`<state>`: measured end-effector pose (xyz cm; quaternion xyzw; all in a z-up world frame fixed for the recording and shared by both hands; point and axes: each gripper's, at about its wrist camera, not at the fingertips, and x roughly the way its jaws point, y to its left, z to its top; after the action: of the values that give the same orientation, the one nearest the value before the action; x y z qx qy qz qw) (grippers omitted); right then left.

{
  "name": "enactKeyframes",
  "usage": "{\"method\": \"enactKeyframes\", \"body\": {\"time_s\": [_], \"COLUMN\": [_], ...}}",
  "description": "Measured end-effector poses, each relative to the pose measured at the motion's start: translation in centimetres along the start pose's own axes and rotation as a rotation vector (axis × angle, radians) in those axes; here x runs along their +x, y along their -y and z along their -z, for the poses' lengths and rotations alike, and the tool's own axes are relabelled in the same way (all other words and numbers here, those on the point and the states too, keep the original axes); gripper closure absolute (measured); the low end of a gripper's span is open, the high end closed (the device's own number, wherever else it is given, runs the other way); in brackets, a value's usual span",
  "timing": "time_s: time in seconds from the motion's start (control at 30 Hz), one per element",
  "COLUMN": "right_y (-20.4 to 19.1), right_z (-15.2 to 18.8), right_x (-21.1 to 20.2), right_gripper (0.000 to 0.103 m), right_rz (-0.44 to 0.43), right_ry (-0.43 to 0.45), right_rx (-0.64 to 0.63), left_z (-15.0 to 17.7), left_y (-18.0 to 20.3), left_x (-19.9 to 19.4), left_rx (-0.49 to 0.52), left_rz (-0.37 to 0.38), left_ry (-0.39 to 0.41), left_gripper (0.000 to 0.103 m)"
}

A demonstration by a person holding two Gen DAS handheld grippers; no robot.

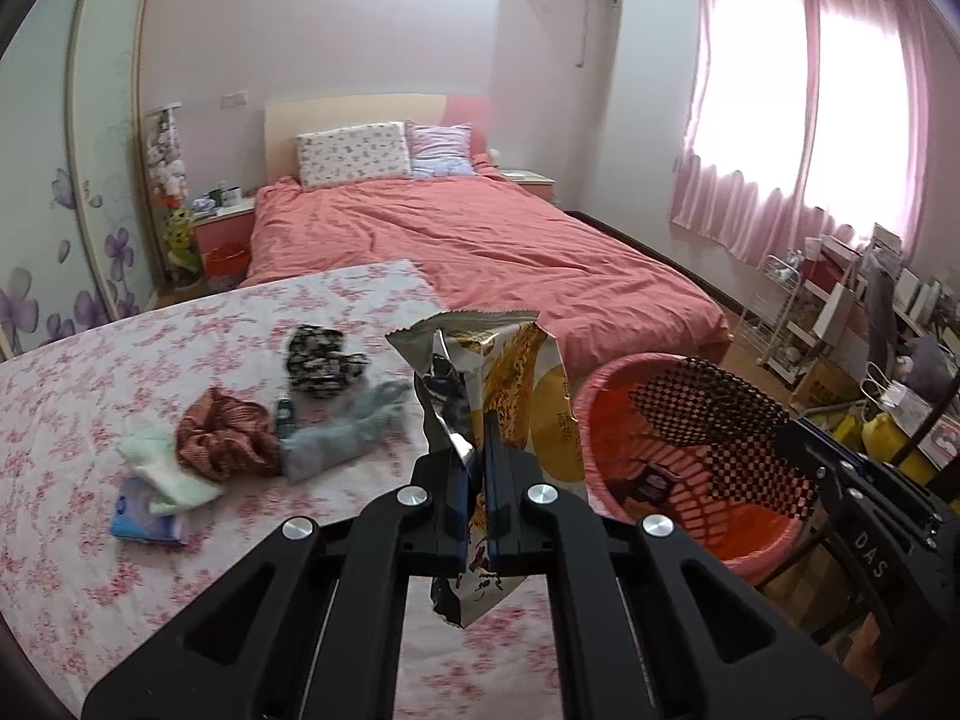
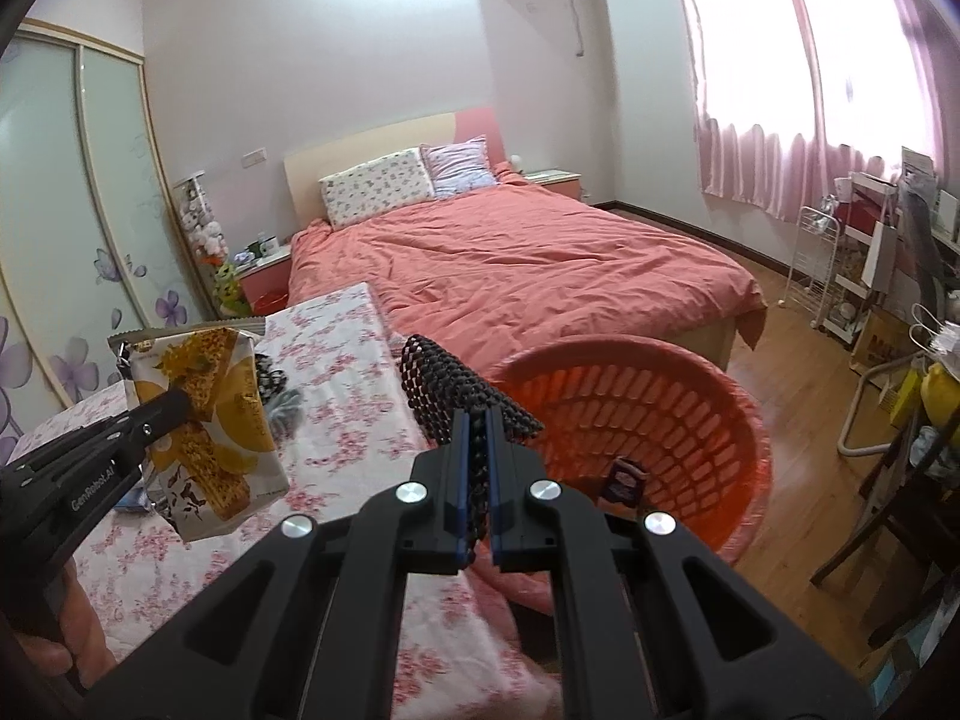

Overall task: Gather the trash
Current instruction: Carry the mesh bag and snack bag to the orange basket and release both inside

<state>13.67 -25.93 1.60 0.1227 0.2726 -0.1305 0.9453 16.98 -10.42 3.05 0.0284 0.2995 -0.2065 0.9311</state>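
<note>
My left gripper [image 1: 477, 450] is shut on a yellow and white snack wrapper [image 1: 516, 384] and holds it above the floral-covered table, left of the red basket [image 1: 750, 546]. The wrapper also shows in the right wrist view [image 2: 204, 420]. My right gripper [image 2: 477, 450] is shut on a black checkered mesh piece [image 2: 456, 390], held at the near left rim of the red basket [image 2: 690, 414]. The mesh shows over the basket in the left wrist view [image 1: 708, 408]. A small dark packet [image 2: 624, 480] lies inside the basket.
On the floral table [image 1: 90, 396] lie a black patterned cloth [image 1: 321, 360], a brown scrunchie [image 1: 222, 438], a grey cloth [image 1: 348, 432], a pale green cloth [image 1: 162, 468] and a blue tissue pack [image 1: 144, 516]. A pink bed [image 1: 480, 240] stands behind. Shelves and clutter [image 2: 870, 276] stand at right.
</note>
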Motion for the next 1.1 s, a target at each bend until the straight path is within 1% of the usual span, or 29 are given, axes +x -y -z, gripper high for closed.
{"method": "enactKeyframes", "body": {"time_s": [0.33, 0.67, 0.9, 1.1], "right_y": [4.3, 7.6, 9.7, 10.6], "right_z": [0.1, 0.3, 0.2, 0.0], "right_x": [0.3, 1.4, 2.4, 3.2], "right_gripper": [0.097, 0.097, 0.097, 0.097], "right_rz": [0.041, 0.073, 0.087, 0.095], "right_ry": [0.002, -0.005, -0.008, -0.009], "right_rx": [0.057, 0.1, 0.126, 0.143], "left_z": [0.3, 0.2, 0.2, 0.2], "left_y": [4.6, 7.8, 9.9, 11.6], "left_x": [1.9, 3.7, 5.2, 6.2], "left_rx": [0.04, 0.052, 0.067, 0.08], "left_rz": [0.078, 0.148, 0.18, 0.202], "left_ry": [-0.023, -0.048, -0.071, -0.086], "left_gripper": [0.099, 0.099, 0.099, 0.099]}}
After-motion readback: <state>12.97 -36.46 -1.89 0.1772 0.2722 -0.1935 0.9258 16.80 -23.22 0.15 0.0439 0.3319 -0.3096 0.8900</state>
